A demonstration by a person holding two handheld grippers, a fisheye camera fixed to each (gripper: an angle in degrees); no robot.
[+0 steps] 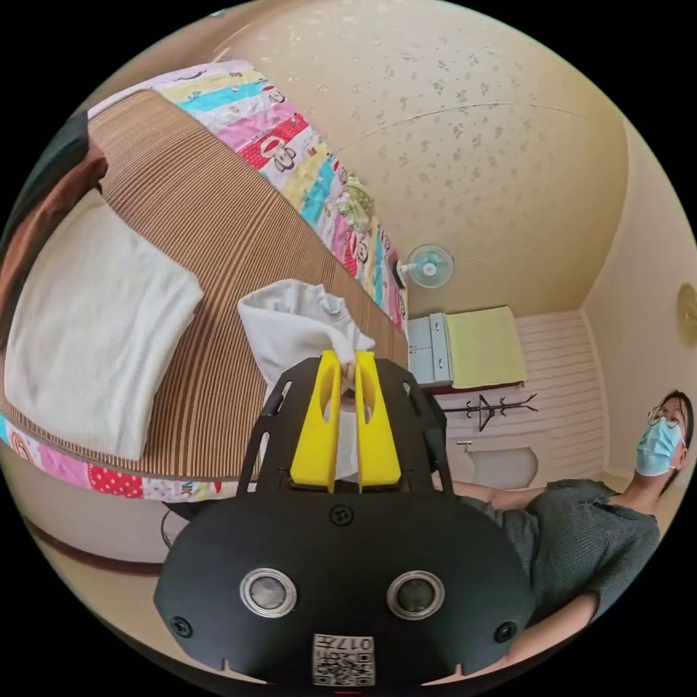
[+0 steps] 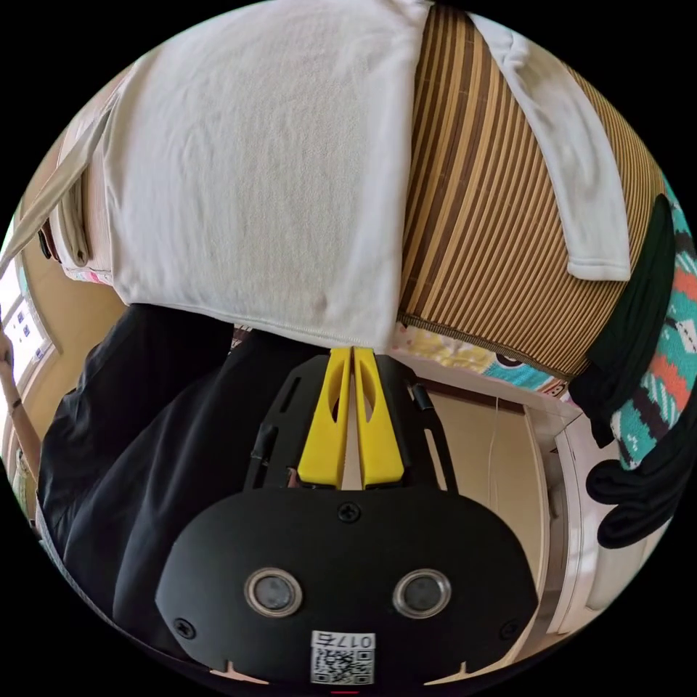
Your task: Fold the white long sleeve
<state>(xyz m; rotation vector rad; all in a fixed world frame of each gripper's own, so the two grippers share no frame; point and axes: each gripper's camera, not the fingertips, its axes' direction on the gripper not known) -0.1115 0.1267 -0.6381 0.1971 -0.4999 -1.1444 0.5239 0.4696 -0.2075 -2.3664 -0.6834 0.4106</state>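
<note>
Striped mat (image 2: 472,218) under white long sleeve (image 2: 254,167) (both claws pinching).

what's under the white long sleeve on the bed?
The white long sleeve lies on a brown striped mat, which covers a patterned sheet. Anything beneath its folded body is hidden.

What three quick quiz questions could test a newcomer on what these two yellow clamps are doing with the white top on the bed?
1. True or false: the left gripper pinches white cloth.
2. The white long sleeve lies on: A) a striped mat, B) a wooden table, C) bare floor.
3. Which part of the garment is the right gripper closed on?

Key: 1 true. 2 A. 3 its lower hem, at a corner.
</note>
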